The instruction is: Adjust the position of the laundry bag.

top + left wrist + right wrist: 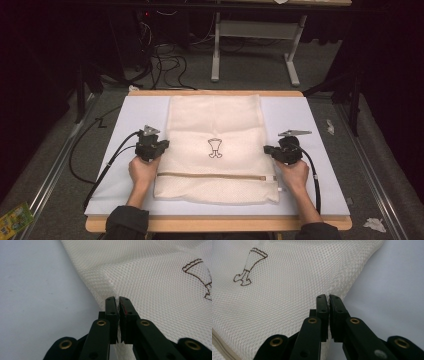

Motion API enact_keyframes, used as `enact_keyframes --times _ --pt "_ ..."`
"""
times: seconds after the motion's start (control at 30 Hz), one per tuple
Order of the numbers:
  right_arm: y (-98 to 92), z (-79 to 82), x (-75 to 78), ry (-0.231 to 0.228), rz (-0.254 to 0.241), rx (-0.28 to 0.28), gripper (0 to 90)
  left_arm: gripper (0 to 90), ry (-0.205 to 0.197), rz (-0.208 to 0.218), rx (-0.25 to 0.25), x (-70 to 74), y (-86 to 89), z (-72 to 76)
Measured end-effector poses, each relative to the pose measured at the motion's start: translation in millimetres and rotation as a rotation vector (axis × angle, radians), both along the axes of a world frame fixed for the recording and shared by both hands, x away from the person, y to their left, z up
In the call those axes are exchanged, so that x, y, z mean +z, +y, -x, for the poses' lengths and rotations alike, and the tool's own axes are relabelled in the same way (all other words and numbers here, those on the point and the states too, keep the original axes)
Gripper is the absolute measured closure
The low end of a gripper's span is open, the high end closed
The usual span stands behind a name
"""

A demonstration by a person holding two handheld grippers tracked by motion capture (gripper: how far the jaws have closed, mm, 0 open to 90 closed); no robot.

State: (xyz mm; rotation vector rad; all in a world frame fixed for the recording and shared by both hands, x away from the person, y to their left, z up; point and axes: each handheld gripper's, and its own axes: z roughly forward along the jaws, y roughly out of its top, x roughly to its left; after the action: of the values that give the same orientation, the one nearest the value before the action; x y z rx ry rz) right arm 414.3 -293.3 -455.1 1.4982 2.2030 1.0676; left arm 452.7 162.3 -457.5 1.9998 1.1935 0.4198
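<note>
Spread flat across the middle of the desk [320, 150], on its pale mat: a cream mesh laundry bag [215, 125], zipper [215, 176] running side to side near the person's edge. Pinched at its two side edges, level with each other, likely to lift or fold the bag evenly. Left hand-held gripper [117, 300] clamped tight on the bag's left edge, mesh puckered into a small ridge at the jaws. Right hand-held gripper [328, 298] closed on the right edge likewise. At the bag's centre, a small brown outline emblem [215, 148]; no readable writing or brand.
</note>
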Motion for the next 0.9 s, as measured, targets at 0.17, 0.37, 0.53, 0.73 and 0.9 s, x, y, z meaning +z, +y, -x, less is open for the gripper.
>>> enact_keyframes --times 0.17,0.37,0.53,0.73,0.9 --pt "4.7 -0.4 -3.3 -0.004 0.025 0.004 86.9 85.7 0.001 -0.011 0.006 -2.5 -1.4 0.2" --pt "3.8 1.5 -7.9 -0.021 0.015 -0.012 78.3 72.0 -0.025 -0.033 0.005 -5.7 -3.1 3.8" --pt "3.1 7.0 -9.2 -0.064 0.009 -0.047 60.6 62.9 -0.090 -0.015 0.001 6.4 -0.4 20.7" --pt "3.3 14.1 -8.9 -0.095 0.011 -0.060 53.3 53.9 -0.113 -0.019 -0.002 9.1 -0.1 29.9" --pt "-0.4 21.7 -5.6 -0.123 -0.009 -0.062 52.2 49.5 -0.122 -0.029 -0.040 4.1 -8.1 42.2"
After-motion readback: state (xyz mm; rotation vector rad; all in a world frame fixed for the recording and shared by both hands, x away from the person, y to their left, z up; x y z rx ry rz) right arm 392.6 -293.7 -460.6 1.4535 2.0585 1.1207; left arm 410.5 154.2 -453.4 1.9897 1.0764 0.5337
